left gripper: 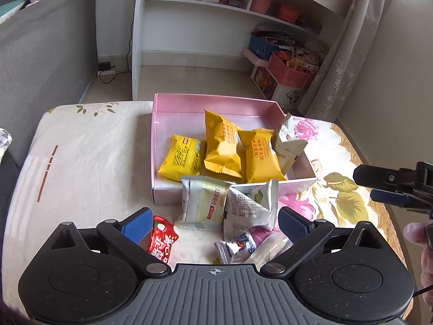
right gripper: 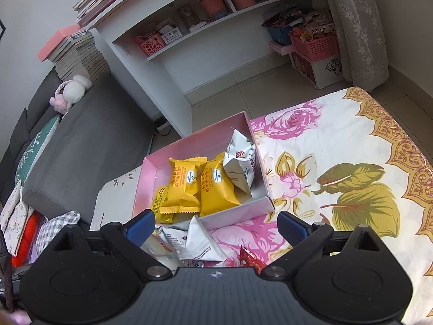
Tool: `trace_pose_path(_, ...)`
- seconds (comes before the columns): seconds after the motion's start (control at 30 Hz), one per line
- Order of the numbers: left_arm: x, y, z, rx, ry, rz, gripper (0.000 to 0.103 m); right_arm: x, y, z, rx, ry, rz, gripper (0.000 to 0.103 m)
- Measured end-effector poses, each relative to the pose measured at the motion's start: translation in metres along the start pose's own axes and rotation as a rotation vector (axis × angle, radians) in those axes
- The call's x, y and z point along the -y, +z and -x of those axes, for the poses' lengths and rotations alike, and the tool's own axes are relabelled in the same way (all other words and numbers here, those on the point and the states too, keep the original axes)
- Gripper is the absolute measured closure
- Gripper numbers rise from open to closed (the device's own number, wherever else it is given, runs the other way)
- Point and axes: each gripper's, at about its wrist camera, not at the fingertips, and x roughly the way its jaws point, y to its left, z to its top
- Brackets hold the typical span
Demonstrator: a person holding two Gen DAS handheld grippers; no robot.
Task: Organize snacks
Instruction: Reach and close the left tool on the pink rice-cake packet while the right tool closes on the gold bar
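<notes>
1. The bench (left gripper: 81, 146) is covered with a flowery cloth and carries everything. Sofa on one side, white shelves behind.
2. The pink box (left gripper: 216, 103) sits in the middle of it, open on top, so I'd guess it's where the snacks are meant to end up. It's straight ahead of both cameras, a bit beyond the fingertips.
3. Three yellow snack packs (left gripper: 222, 146) lie side by side in the box, one half propped on its neighbour, more dropped in than lined up. A white pack (left gripper: 288, 140) leans against the box's right wall.
4. Two more white packs (left gripper: 203, 203) lie outside, right up against the box's near wall, one of them tipped against the wall. Looks to me like they're next to go in.
5. A red packet (left gripper: 162, 237) and a few small wrapped sweets (left gripper: 235, 246) are closest to the camera, loose on the cloth.
6. The left hand-held gripper (left gripper: 213, 223) hangs over that loose pile, jaws spread wide, nothing gripped. The white packs are just ahead between its fingers, and the red packet is by its left finger.
7. The right hand-held gripper (right gripper: 215, 228) is wide open and empty too, with the same white packs just under its fingers.
</notes>
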Motion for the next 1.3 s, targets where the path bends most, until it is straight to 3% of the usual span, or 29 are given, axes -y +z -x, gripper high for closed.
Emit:
trace_pose_path(0.2,-0.008,-0.024,0.01,-0.026,-0.011,0.009,0.003,-0.006,-0.014,0.008,-0.023,0.009,0.043,0.01)
trace_pose_path(0.37,-0.021,-0.045,0.013,-0.006,-0.022,0.036,0.003,-0.016,-0.035,0.012,-0.019,-0.018,0.164,0.009)
trace_pose_path(0.7,-0.03,-0.089,0.01,0.009,0.02,-0.107,0.003,-0.026,-0.073,0.018,0.02,-0.005,0.342,0.009)
trace_pose_path(1.0,-0.056,-0.117,0.009,-0.024,0.045,0.003,0.003,-0.029,-0.103,0.015,0.046,0.032,0.509,0.007)
trace_pose_path(1.3,-0.059,-0.145,0.002,-0.02,0.066,0.095,0.003,-0.035,-0.151,-0.003,-0.108,0.088,0.742,0.007)
